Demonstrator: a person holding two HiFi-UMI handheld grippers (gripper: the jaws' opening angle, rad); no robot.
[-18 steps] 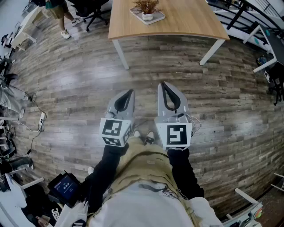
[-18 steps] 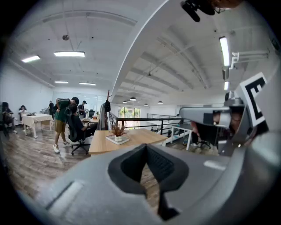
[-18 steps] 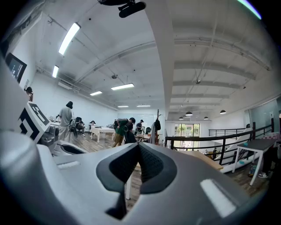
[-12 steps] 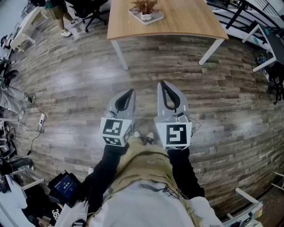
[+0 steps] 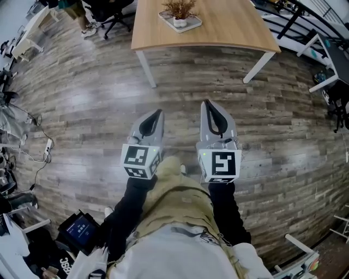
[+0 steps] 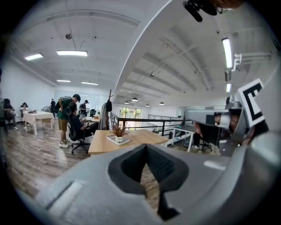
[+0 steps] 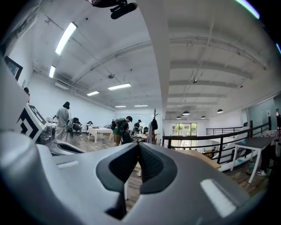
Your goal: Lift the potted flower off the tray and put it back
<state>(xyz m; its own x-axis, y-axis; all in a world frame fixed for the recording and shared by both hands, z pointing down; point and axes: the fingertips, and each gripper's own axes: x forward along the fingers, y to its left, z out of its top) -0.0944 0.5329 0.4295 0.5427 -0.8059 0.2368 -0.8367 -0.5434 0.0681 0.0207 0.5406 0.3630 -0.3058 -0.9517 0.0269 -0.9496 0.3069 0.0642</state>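
Fingertips (image 6: 130,166) of the left gripper (image 5: 157,114) are pressed together at their ends. The dark ribbed pads pinch nothing, and only floor planks show through the hollow behind the tips. Fingertips (image 7: 117,170) of the right gripper (image 5: 208,104) are closed in the same way, with nothing between them.

Both grippers are held side by side over the wood-plank floor (image 5: 82,103). They point toward the table (image 5: 229,27), and the right tips reach slightly nearer to it. Each gripper carries a marker cube behind its jaws, the left cube (image 5: 139,161) and the right cube (image 5: 220,165). Black sleeves (image 5: 126,207) extend back from the cubes to the person.

The potted flower (image 5: 180,10) stands upright in a shallow white tray (image 5: 191,24) on the light wooden table, at the top of the head view and well apart from both grippers. The left gripper view shows the same pot and tray far beyond the closed tips, near the table's close edge.

To the left of the table a standing person (image 6: 65,116) is beside a seated person on an office chair (image 6: 79,143). Cables and equipment (image 5: 22,152) lie along the left margin of the floor.
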